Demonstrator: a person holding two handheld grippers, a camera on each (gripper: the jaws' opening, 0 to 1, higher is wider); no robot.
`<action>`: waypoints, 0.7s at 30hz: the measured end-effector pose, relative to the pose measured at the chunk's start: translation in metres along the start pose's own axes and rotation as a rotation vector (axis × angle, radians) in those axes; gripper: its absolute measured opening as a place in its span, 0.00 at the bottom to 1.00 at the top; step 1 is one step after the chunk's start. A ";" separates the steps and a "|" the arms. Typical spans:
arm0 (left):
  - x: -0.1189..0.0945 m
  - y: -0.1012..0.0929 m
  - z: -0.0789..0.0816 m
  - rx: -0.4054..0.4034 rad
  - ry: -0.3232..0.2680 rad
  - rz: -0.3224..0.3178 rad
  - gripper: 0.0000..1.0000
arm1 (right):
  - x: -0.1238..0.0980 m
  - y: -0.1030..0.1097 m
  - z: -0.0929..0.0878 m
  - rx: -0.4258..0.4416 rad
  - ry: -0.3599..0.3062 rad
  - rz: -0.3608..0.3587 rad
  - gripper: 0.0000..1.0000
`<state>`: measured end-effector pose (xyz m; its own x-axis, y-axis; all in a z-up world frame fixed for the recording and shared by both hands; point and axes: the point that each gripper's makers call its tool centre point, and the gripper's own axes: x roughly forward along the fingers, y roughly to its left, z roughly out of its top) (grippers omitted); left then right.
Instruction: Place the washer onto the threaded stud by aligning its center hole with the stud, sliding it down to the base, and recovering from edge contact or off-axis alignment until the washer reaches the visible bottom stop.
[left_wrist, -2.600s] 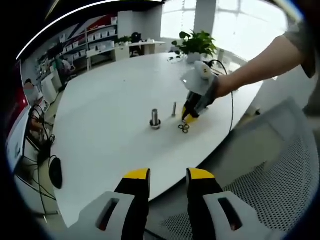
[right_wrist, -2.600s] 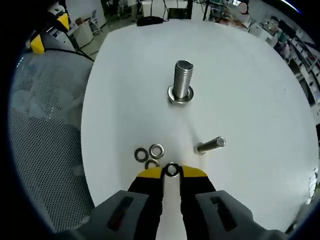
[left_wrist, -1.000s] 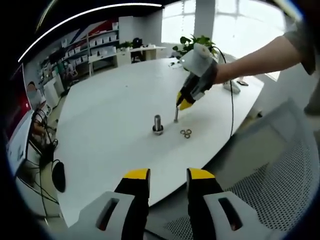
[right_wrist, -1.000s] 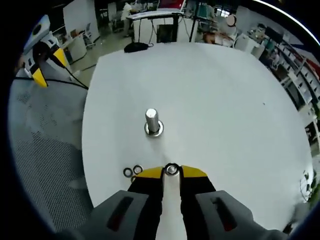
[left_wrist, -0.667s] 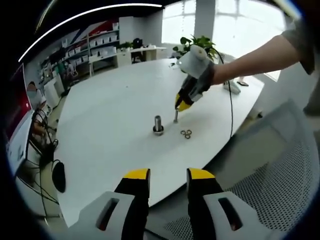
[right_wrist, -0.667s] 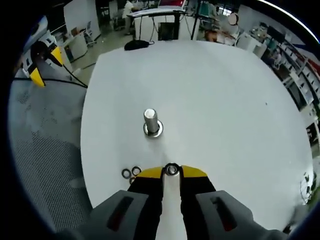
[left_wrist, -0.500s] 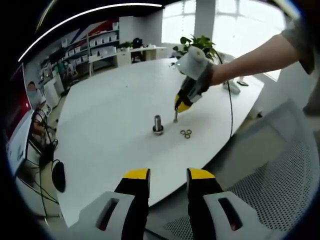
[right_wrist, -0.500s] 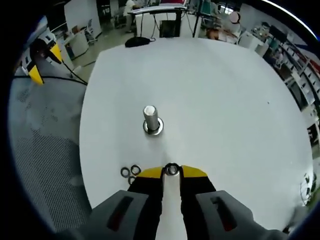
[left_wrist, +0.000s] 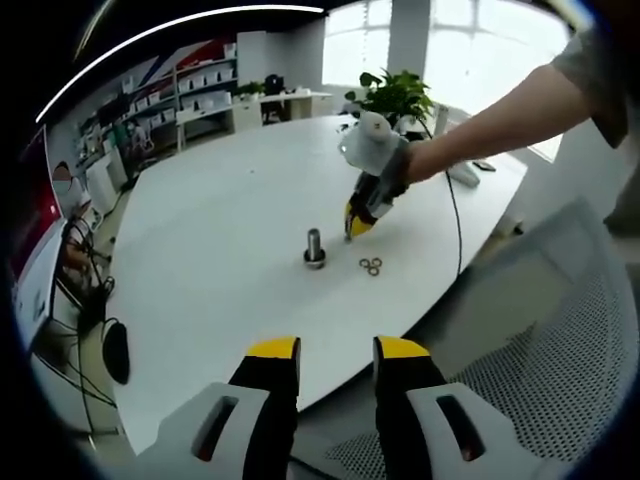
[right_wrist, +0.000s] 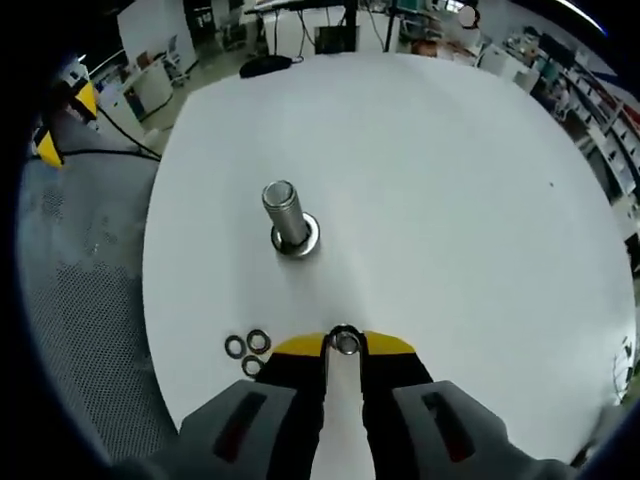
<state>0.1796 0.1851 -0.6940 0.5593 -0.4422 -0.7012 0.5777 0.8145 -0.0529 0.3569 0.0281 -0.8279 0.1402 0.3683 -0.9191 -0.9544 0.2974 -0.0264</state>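
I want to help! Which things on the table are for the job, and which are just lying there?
For the job:
washer pinched in the right gripper
threaded stud

Just lying about:
three spare washers
potted plant
cable

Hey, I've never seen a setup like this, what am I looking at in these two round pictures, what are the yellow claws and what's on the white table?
A person holds a two-jaw gripper in each hand, and a fisheye camera rides on each. In the left gripper view, the left gripper hangs open off the white table, and the right gripper reaches in on the person's arm. In the right gripper view, that gripper pinches a small washer at its yellow tips. Ahead stands the threaded stud, upright, with a metal ring round its foot. Three spare washers lie beside the tips. The held washer is not yet on the stud.
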 end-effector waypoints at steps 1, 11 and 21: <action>0.000 0.000 0.000 0.000 0.001 -0.001 0.27 | 0.002 0.000 -0.001 0.000 0.004 0.002 0.14; 0.001 -0.001 -0.001 -0.001 0.005 -0.007 0.27 | 0.006 -0.001 -0.008 0.016 0.013 0.001 0.16; 0.001 -0.001 0.000 -0.001 -0.001 -0.009 0.27 | -0.006 -0.003 -0.020 0.057 -0.007 -0.023 0.20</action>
<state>0.1795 0.1841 -0.6942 0.5545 -0.4495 -0.7003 0.5817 0.8112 -0.0601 0.3540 0.0075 -0.8298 0.1642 0.3670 -0.9156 -0.9344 0.3553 -0.0252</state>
